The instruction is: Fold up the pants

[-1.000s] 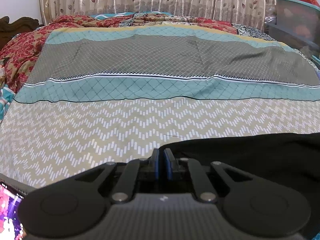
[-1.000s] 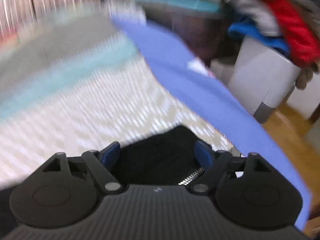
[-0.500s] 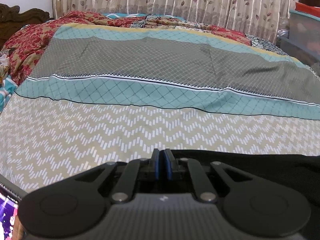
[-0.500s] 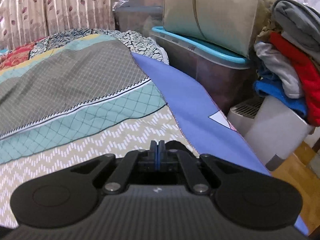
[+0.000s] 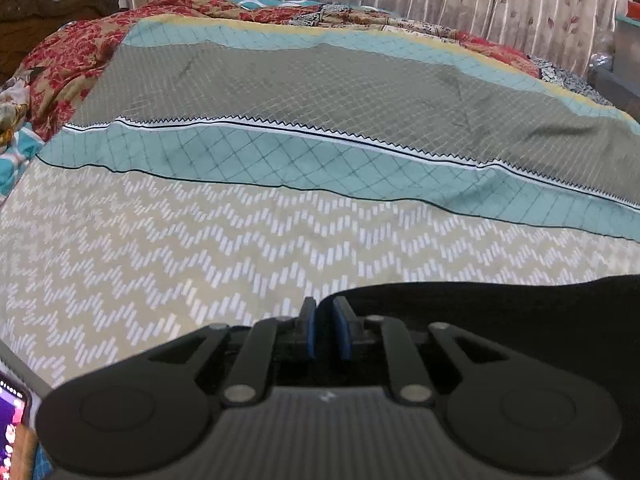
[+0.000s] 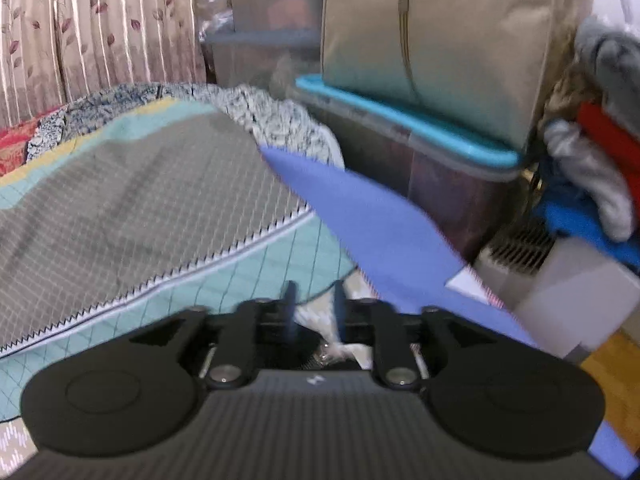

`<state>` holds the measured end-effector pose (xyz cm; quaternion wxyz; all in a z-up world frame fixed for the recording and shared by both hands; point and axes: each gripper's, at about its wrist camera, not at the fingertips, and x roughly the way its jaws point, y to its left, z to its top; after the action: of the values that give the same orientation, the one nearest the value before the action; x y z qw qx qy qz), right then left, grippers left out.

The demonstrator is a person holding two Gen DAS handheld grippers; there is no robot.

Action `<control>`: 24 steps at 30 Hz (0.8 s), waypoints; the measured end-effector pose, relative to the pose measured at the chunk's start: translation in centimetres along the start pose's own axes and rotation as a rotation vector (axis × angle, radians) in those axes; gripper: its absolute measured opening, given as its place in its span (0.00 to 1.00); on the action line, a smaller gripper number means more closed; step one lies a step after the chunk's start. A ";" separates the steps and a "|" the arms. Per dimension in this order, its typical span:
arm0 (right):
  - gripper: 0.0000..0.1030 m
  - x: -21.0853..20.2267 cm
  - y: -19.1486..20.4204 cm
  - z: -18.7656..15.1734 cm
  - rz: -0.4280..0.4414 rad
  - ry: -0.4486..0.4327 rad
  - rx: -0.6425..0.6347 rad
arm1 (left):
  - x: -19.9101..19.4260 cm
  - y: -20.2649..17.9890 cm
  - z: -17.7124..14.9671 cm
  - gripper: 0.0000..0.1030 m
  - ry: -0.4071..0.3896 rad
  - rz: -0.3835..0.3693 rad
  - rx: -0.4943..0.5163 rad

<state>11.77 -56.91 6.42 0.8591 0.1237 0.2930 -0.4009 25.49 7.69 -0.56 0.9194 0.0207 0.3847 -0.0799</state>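
The black pants point(image 5: 500, 312) lie on the patterned bedsheet point(image 5: 240, 248) at the near right of the left wrist view, their edge running up to my left gripper point(image 5: 324, 320). Its blue pads stand slightly apart, with the pants' edge at the right pad; no cloth is pinched between them. In the right wrist view my right gripper point(image 6: 314, 312) is partly open over the bed's right edge. A bit of dark cloth with a metal zipper point(image 6: 326, 354) shows low between its fingers, not gripped.
A blue sheet point(image 6: 372, 220) hangs off the bed's right side. Beyond it stand a plastic bin with a teal lid point(image 6: 420, 148), a beige bag, a pile of clothes point(image 6: 600, 168) and a white appliance. A phone point(image 5: 12, 416) lies at the near left.
Both grippers were shut half a second ago and have now opened a little. The right gripper has let go of the pants and lifted; its view is blurred with motion.
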 end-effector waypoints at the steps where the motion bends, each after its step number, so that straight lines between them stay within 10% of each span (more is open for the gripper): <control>1: 0.31 -0.1 -0.5 -0.4 0.007 0.002 0.001 | -0.3 0.1 -0.1 0.12 -0.003 0.001 0.004; 13: 0.31 -4.5 -8.8 -4.3 -0.029 0.069 0.066 | -10.1 2.4 -4.1 0.47 -0.017 -0.037 -0.025; 24: 0.40 -14.8 -16.8 -14.9 0.294 0.161 0.308 | -13.2 3.2 -12.6 0.72 0.203 -0.287 -0.263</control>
<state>-14.58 -52.00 3.85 0.8531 0.3264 0.2748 -0.3004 8.01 13.88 -0.11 0.8499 -0.1463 0.4813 -0.1567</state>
